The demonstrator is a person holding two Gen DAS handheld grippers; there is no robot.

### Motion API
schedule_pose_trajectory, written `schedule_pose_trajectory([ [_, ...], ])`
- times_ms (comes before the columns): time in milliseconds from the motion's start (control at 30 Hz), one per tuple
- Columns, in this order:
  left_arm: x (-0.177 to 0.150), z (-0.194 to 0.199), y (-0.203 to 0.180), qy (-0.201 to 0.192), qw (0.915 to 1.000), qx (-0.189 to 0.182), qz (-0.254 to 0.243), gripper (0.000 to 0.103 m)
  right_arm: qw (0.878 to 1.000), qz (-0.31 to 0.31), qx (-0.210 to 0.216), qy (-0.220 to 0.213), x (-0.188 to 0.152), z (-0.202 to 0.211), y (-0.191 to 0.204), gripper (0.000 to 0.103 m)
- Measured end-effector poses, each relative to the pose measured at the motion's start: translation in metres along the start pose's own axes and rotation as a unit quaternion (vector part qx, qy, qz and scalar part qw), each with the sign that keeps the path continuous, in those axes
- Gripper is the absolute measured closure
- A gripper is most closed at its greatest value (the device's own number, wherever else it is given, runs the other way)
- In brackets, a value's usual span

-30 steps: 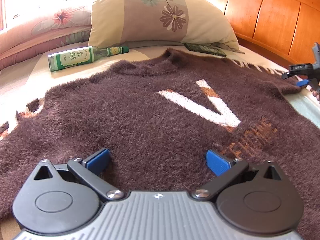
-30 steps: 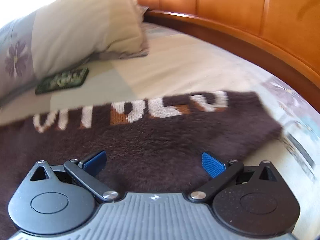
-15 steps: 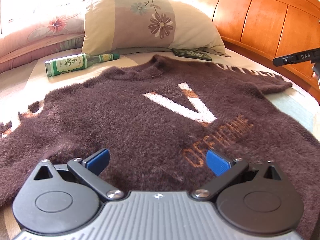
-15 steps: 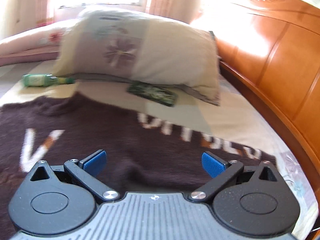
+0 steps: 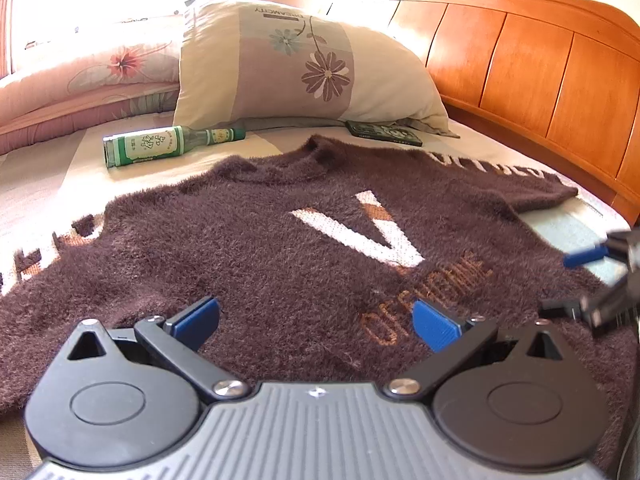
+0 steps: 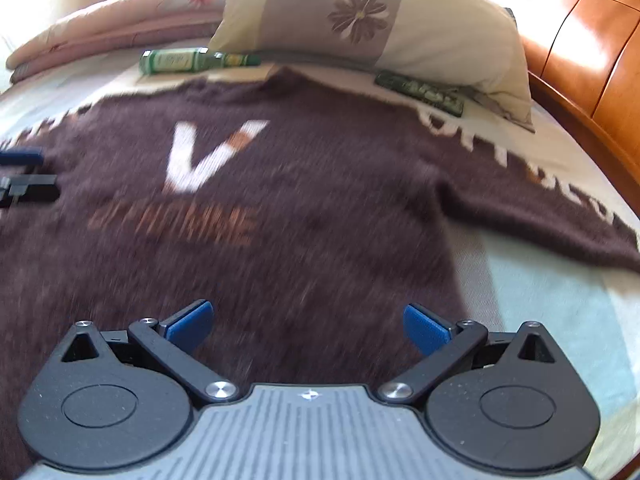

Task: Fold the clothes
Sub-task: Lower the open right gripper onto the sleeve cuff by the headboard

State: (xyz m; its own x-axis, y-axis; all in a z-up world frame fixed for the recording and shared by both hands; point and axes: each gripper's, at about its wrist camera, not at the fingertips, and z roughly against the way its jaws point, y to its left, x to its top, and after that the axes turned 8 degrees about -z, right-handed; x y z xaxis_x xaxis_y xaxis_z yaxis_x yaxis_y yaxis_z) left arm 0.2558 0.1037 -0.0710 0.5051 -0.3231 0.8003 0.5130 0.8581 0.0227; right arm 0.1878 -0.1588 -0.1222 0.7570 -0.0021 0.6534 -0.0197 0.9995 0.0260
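Note:
A fuzzy dark brown sweater (image 5: 280, 248) (image 6: 320, 208) with a white V and orange lettering lies spread flat on the bed, neck toward the pillows, both sleeves stretched out sideways. My left gripper (image 5: 316, 320) hovers open over the sweater's lower body, nothing between its blue pads. My right gripper (image 6: 306, 326) is open too, above the sweater's lower right part near its side edge. The right gripper's blue fingertips (image 5: 584, 256) show at the right edge of the left wrist view. In the right wrist view the left gripper's fingertips (image 6: 20, 158) appear at the left edge.
A green glass bottle (image 5: 168, 144) lies on the sheet beyond the left shoulder. A dark remote control (image 5: 384, 134) rests by the floral pillow (image 5: 304, 64). A folded pink quilt (image 5: 80, 84) sits at the far left. The wooden headboard (image 5: 540, 68) runs along the right.
The right gripper swung from the right sleeve end back over the sweater's lower body, beside the left gripper. The left gripper pulled back slightly. Both stayed open.

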Motion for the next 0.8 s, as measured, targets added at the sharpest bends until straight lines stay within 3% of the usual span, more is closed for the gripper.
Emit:
schedule_pose_trajectory([
  [167,-0.001,-0.003,-0.002,0.004,1.0,-0.003,0.003,0.001,0.999,-0.05,0.015,-0.006,-0.039,0.016,-0.014,0.0],
  [267,-0.002,-0.006,-0.006,0.011,0.9999,-0.004,0.0,0.001,0.999,-0.032,0.012,-0.028,-0.06,0.027,-0.014,0.0],
  [467,-0.003,-0.007,-0.018,0.017,0.9996,-0.006,-0.024,0.001,0.999,-0.049,0.005,-0.001,-0.07,0.048,-0.012,0.0],
  [633,-0.004,-0.01,-0.024,0.025,0.9993,-0.008,-0.029,0.001,0.998,-0.002,0.047,-0.03,-0.076,0.065,0.018,0.0],
  [800,-0.004,-0.009,-0.025,0.028,0.999,-0.02,-0.027,0.001,0.998,0.041,0.05,-0.006,-0.087,0.052,0.041,0.0],
])
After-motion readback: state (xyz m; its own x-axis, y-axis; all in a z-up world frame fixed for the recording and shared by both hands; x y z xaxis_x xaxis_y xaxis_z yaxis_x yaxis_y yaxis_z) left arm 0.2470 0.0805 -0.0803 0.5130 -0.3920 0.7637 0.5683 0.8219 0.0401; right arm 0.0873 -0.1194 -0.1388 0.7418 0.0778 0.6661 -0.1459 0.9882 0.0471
